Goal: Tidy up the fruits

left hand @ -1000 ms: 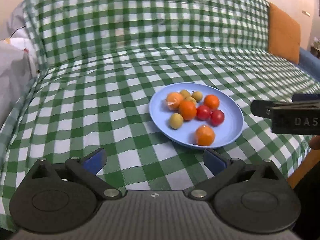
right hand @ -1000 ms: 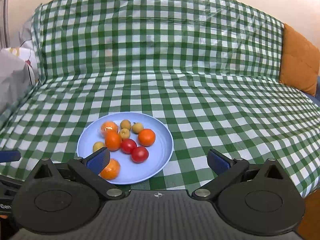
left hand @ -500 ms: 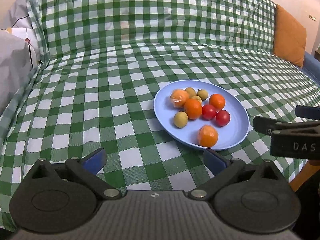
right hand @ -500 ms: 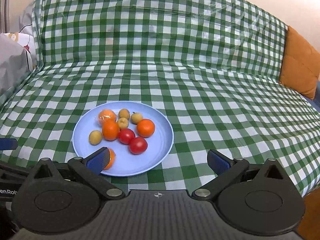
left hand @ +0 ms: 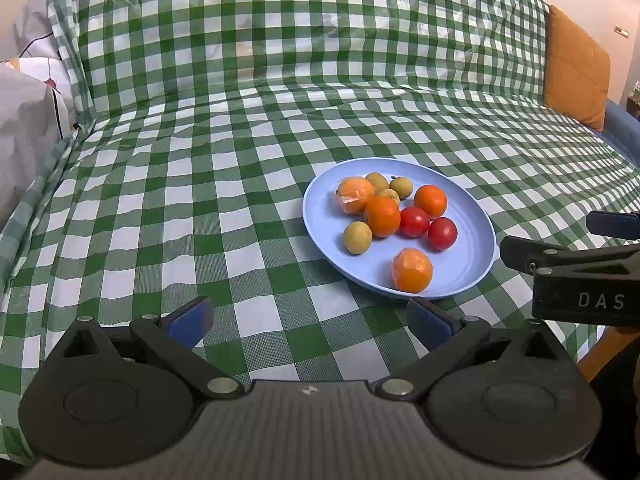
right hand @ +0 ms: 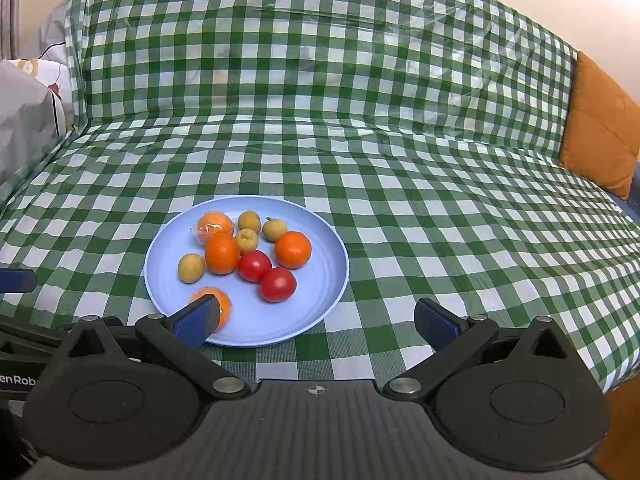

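Item: blue plate [right hand: 320,312], on the checked cloth [right hand: 400,168] of a sofa seat, near the seat's front edge and left of its middle in my right view.

Contents, all on the plate:
- four orange fruits, two of them in clear wrap: wrapped orange [left hand: 354,194] at the far left side, another wrapped one [left hand: 412,270] alone at the near rim
- two red tomatoes [right hand: 266,274], touching, mid-plate
- four small yellow-green fruits [right hand: 191,267], three at the far side, one at the left

Nothing lies on the cloth off the plate.

My left claw [left hand: 310,318]: fingers apart, nothing between them, low over the seat front, just left of the plate.
My right claw [right hand: 316,320]: fingers apart, empty, over the plate's near rim.

Step, as I judge it: all fruit is gathered on one plate, kinds mixed. This fits a finished gathering, or a pile awaiting sorting. I cannot tell which, so I name no next pick.
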`<state>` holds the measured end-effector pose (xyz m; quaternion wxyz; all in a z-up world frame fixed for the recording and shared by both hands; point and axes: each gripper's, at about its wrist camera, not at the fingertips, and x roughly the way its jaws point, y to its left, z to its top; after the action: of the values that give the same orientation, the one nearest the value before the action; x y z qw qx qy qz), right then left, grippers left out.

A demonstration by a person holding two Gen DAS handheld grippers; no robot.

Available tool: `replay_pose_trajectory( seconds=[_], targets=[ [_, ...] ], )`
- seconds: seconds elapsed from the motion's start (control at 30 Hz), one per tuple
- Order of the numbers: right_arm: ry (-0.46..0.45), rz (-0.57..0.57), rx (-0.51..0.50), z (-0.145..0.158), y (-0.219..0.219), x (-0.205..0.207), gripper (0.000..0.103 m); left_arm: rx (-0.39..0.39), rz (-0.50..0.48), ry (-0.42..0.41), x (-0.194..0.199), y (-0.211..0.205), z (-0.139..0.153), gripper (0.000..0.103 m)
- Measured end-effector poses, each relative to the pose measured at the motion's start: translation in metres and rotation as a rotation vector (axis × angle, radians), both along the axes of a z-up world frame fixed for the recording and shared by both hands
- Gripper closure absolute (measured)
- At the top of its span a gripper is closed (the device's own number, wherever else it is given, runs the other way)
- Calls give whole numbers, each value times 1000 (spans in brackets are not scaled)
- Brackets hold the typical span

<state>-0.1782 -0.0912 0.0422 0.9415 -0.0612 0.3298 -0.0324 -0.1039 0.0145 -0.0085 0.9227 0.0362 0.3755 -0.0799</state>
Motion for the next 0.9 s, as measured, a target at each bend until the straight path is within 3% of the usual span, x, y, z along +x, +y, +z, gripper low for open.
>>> replay_pose_trajectory(
  seconds=[0.9],
  targets=[
    [3, -5, 7, -1, -3, 0, 1, 0, 0, -2, -2, -2, 0, 0]
  ],
)
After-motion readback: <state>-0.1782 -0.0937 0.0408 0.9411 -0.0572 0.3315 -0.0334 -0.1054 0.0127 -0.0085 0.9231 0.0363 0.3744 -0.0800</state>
